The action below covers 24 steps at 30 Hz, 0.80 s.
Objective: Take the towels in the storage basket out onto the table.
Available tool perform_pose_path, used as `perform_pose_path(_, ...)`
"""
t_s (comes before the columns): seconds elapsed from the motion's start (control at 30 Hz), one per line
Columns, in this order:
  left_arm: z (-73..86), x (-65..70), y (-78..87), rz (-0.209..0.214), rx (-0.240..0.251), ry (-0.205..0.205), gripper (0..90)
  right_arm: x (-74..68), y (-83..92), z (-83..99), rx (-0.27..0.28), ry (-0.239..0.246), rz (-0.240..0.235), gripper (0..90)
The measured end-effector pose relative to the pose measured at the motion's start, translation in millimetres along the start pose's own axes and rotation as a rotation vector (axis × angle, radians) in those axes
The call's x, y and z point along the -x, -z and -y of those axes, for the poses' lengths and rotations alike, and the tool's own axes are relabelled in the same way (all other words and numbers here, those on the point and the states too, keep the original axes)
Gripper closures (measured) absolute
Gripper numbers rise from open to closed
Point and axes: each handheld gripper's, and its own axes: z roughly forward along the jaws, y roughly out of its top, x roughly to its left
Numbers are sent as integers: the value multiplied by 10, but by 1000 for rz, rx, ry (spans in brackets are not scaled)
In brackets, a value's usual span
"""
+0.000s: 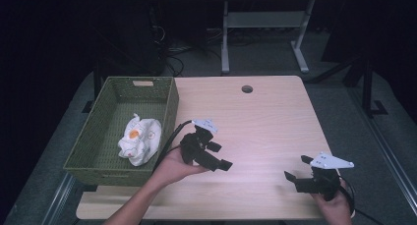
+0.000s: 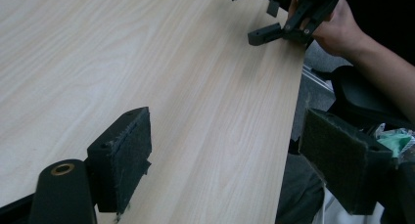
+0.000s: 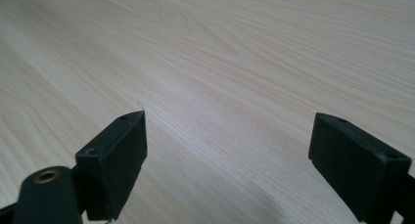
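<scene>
both claws are held spread with nothing between the jaws: the left claw (image 1: pixel 222 156) near the middle of the table (image 1: pixel 265 117), the right claw (image 1: pixel 297 168) by the near right corner. a crumpled white cloth (image 1: pixel 139 139) is left in the green basket (image 1: pixel 98 141) at the left edge.

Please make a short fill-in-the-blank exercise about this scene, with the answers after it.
1. The white cloth lies inside the green ____.
2. The basket stands at the ____ edge of the table.
3. The jaws of the left gripper and the right gripper are ____, holding nothing.
4. The round hole is near the table's ____ edge.

Answers: basket; left; open; far
</scene>
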Motion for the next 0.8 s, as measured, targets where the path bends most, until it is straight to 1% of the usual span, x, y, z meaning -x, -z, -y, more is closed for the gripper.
perform_pose_path(0.13,-62,-30,90,7,2,5,190,3,11,-1,4,-3,-2,140)
perform_pose_path(0.17,-76,-43,115,6,4,0,190,4,13,-2,5,-4,-3,140)
perform_pose_path(0.2,-86,-46,132,12,13,16,190,4,14,-3,6,-4,-2,140)
perform_pose_path(0.33,-122,-110,228,21,14,26,191,2,10,-9,1,1,-3,140)
perform_pose_path(0.37,-131,-128,255,21,9,21,191,2,10,-10,1,3,-3,140)
perform_pose_path(0.43,-148,-154,318,19,10,23,191,-1,11,-11,2,1,-4,140)
perform_pose_path(0.6,-180,-215,486,29,39,36,191,-8,8,-14,-1,-4,-5,140)
perform_pose_path(0.8,-184,-297,694,16,59,56,194,-11,3,-19,-1,-4,-4,140)
